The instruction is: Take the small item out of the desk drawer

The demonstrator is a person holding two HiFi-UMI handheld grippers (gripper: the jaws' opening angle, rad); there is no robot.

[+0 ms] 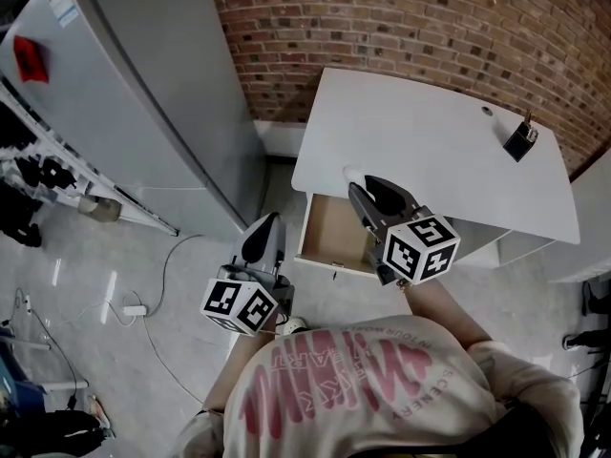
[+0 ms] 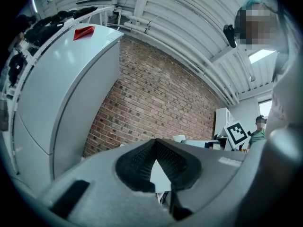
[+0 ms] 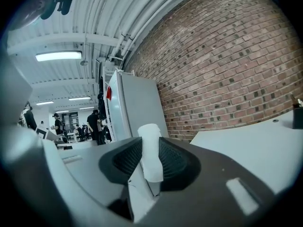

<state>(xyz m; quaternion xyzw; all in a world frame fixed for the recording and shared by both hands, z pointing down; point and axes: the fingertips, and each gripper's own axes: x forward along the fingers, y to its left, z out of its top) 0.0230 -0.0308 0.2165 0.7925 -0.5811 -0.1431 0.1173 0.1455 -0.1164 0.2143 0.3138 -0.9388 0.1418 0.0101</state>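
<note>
- Right gripper pinches the small white item — long axis upright, poking past the jaws — over the desk front edge, just above the open drawer.
- Left gripper, pressed together and empty, is farther off.

A tall grey cabinet stands beside the brick wall.

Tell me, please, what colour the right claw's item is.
White item, clearest in the right gripper view.
</note>
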